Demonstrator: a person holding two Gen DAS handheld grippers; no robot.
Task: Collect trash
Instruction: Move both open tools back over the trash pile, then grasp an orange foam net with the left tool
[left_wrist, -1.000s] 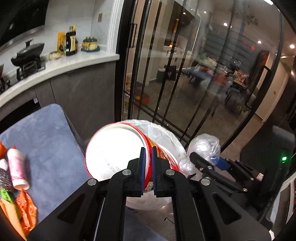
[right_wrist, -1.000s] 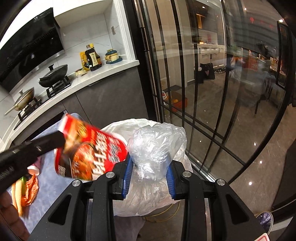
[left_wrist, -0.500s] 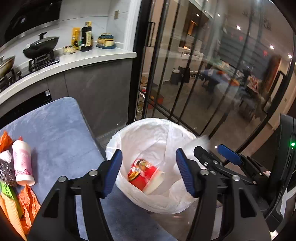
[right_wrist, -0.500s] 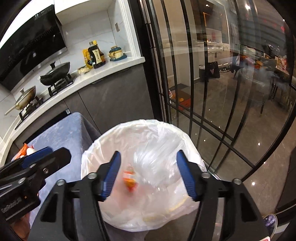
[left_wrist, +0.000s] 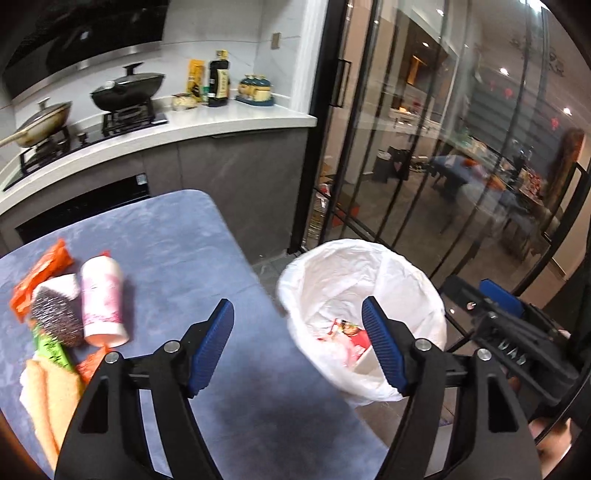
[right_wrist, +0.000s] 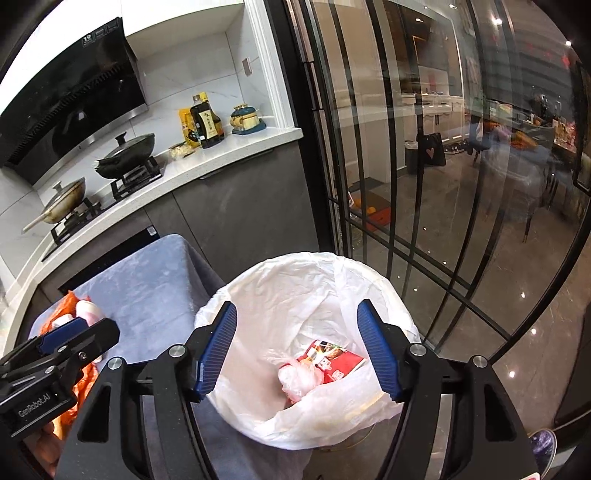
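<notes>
The bin with a white liner stands beside the blue-grey table. Inside it lie the red noodle cup and a crumpled clear plastic bag. My left gripper hangs over the table's edge and the bin rim; its jaws are opening with nothing between them. Above the bin, my right gripper is also opening and holds nothing. On the table's left lie a pink-and-white cup, a steel scourer, orange wrappers, a green packet and a yellow cloth.
A white counter with a stove, pans and bottles runs along the back. Black-framed glass doors stand right behind the bin. A shoe tip shows on the shiny floor at the lower right.
Both jaws opened: the red cup dropped from my left gripper and the plastic bag from my right, both into the bin. My left gripper has swung left towards the table.
</notes>
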